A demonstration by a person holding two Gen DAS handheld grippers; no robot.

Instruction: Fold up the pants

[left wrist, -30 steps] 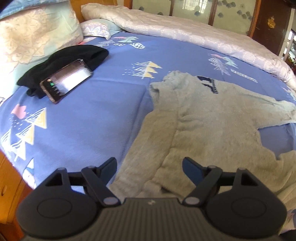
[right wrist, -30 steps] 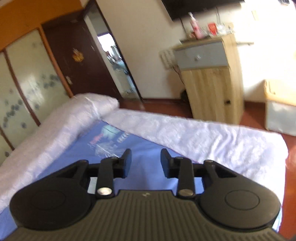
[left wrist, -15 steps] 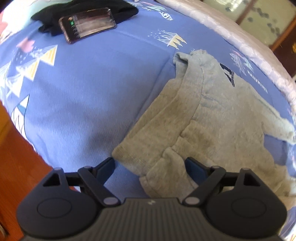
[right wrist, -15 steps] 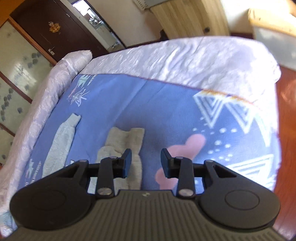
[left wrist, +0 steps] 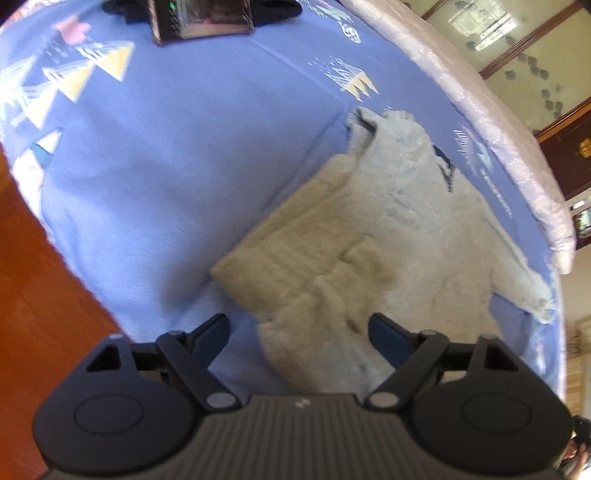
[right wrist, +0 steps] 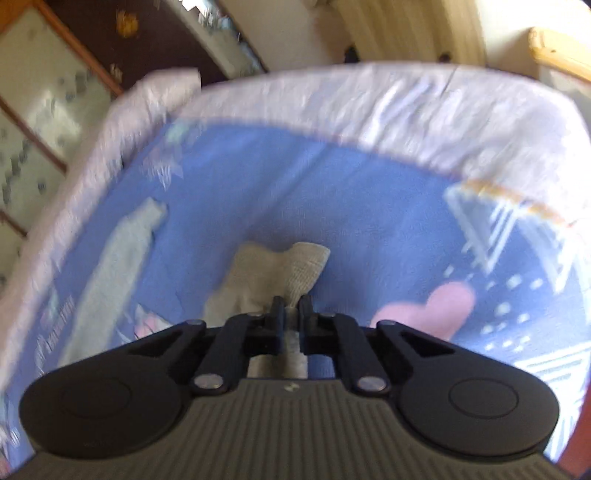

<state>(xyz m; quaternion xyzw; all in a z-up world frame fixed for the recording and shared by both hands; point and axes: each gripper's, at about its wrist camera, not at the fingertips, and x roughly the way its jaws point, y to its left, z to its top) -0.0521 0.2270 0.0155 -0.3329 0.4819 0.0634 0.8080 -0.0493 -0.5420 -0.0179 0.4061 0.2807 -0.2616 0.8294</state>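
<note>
The grey fleece pants (left wrist: 388, 236) are spread on the blue patterned bedsheet (left wrist: 177, 155), near the bed's edge. In the left wrist view the waistband corner lies just ahead of the fingers, and the body of the garment runs away toward the quilted white bedspread (left wrist: 480, 122). In the right wrist view the ribbed leg cuff (right wrist: 295, 266) lies just in front of the right gripper (right wrist: 291, 306), with the other leg stretched out well to its left.

The right gripper's jaws have just been closing and stand nearly together, with a strip of grey fabric between them; it is judged to be pinching the leg just behind the cuff. The left gripper (left wrist: 297, 328) is parted, its jaws having just narrowed, and the waist end of the pants sits between the fingers, which do not press on it.

For a clean fold, the left grip should be completed on the waistband corner before anything is lifted, and all layers should be caught. Both ends are best raised together and kept taut, so that the fleece does not sag or bunch. The phone (left wrist: 201, 16) on the black garment (left wrist: 273, 7) lies well clear.
</note>
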